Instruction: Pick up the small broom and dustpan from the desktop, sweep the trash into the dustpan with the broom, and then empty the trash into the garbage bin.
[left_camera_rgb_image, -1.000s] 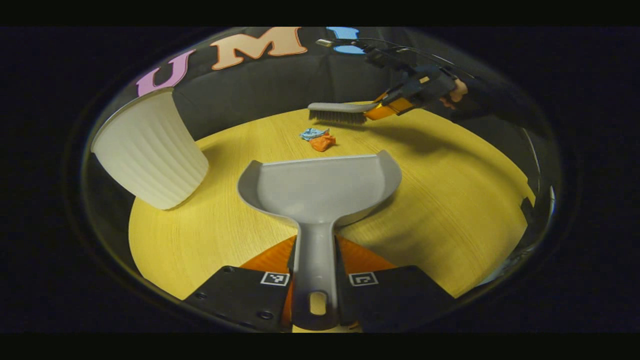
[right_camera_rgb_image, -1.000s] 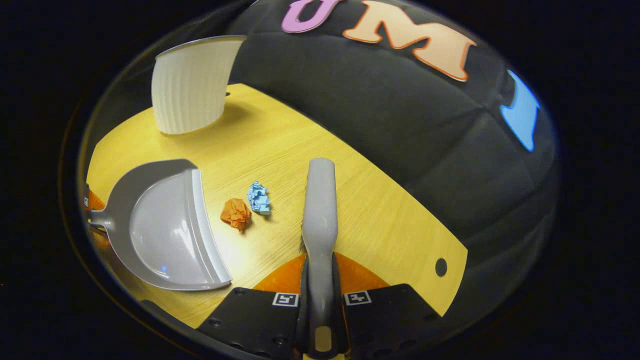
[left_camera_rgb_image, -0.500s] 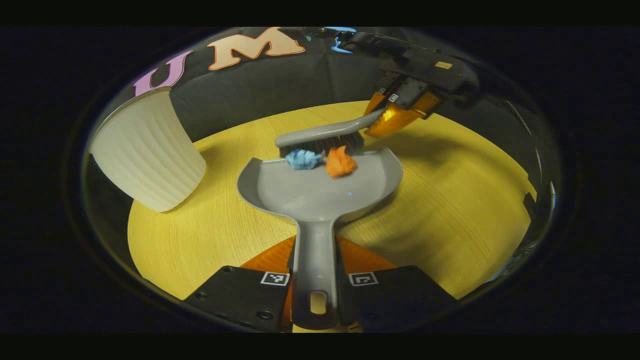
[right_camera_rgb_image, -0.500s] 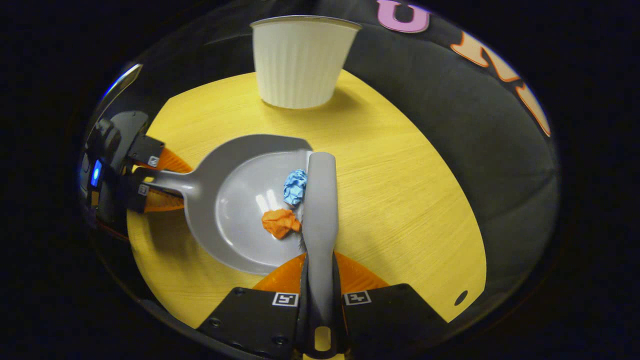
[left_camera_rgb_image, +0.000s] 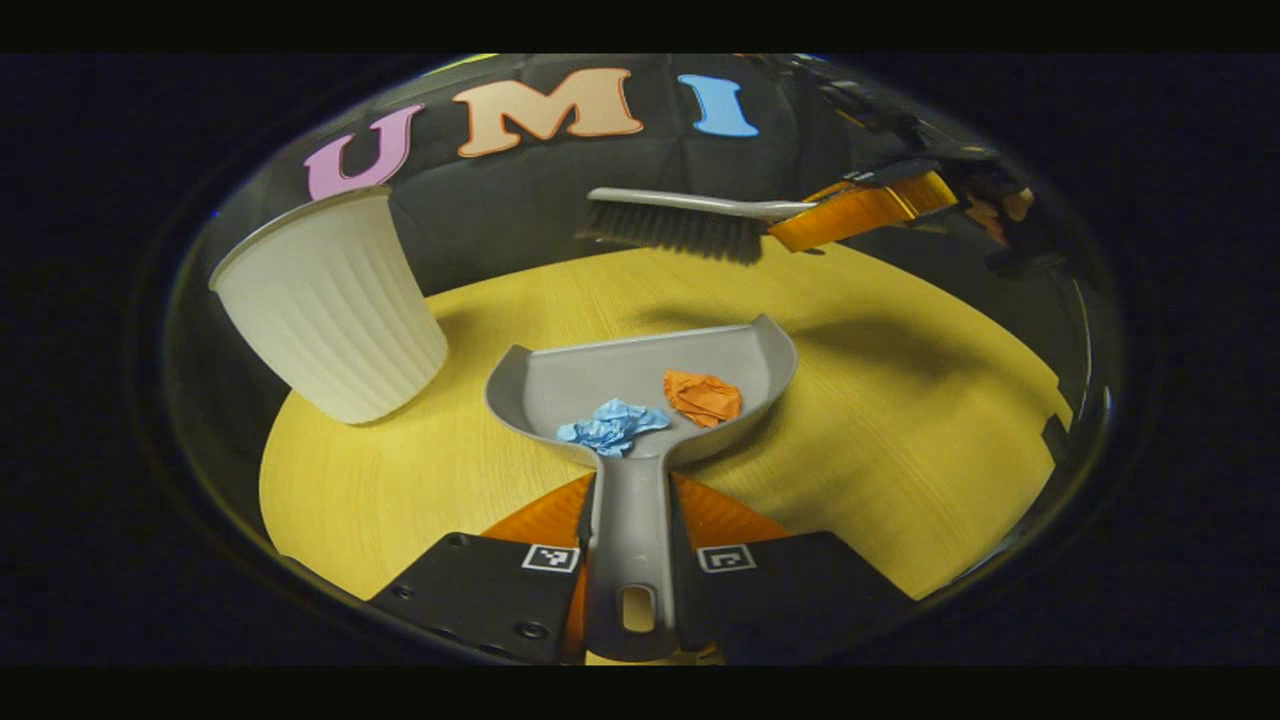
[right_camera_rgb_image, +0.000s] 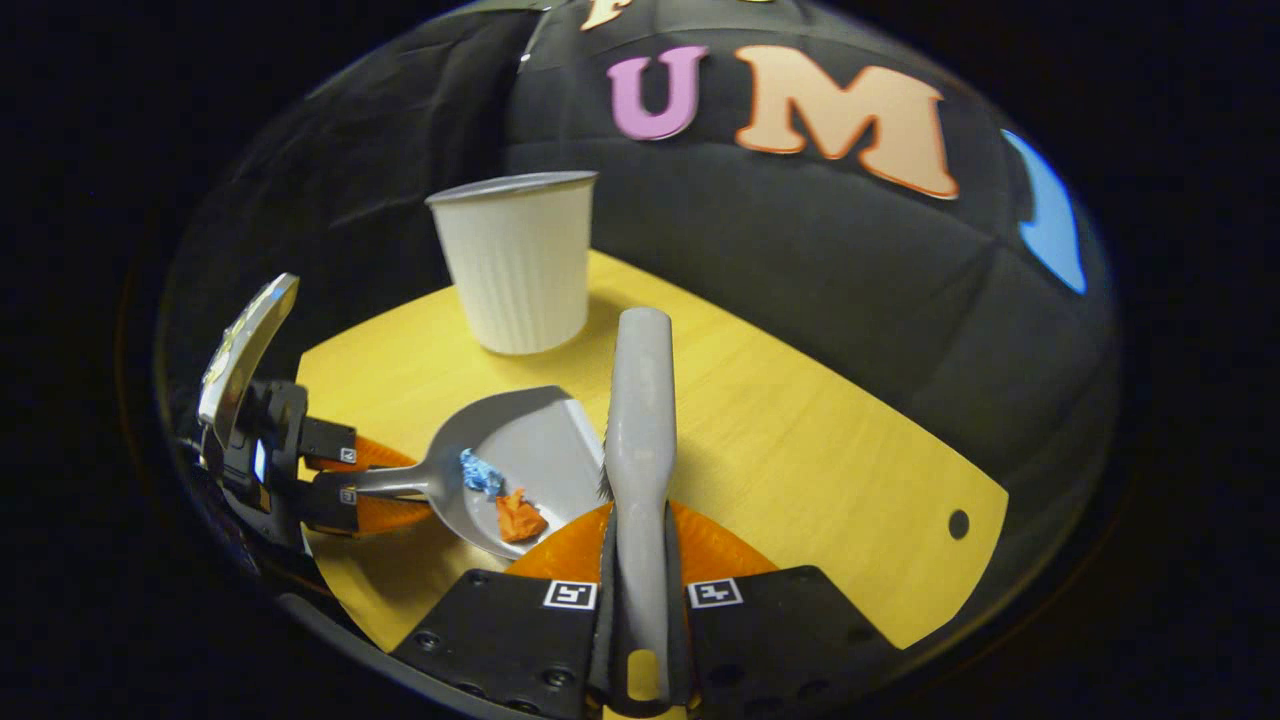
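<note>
My left gripper (left_camera_rgb_image: 632, 530) is shut on the handle of the grey dustpan (left_camera_rgb_image: 640, 375), which is tilted up off the yellow desktop (left_camera_rgb_image: 900, 430). A crumpled blue paper (left_camera_rgb_image: 612, 428) and a crumpled orange paper (left_camera_rgb_image: 704, 396) lie inside the pan near its handle end. My right gripper (right_camera_rgb_image: 640, 560) is shut on the grey broom (right_camera_rgb_image: 640, 400). In the left gripper view the broom (left_camera_rgb_image: 680, 222) hangs in the air beyond the pan, held by the right gripper (left_camera_rgb_image: 800, 226). The right gripper view shows the dustpan (right_camera_rgb_image: 520, 462) with both papers and the left gripper (right_camera_rgb_image: 385, 487) at lower left.
A white ribbed garbage bin (left_camera_rgb_image: 330, 300) stands upright on the desktop to the left of the dustpan; it is also behind the pan in the right gripper view (right_camera_rgb_image: 518, 265). The desktop has a small hole (right_camera_rgb_image: 958, 522) near its right edge.
The broom swept both papers into the dustpan and then lifted away above the desktop. The dustpan tipped back and rose, and the papers slid toward its handle end.
</note>
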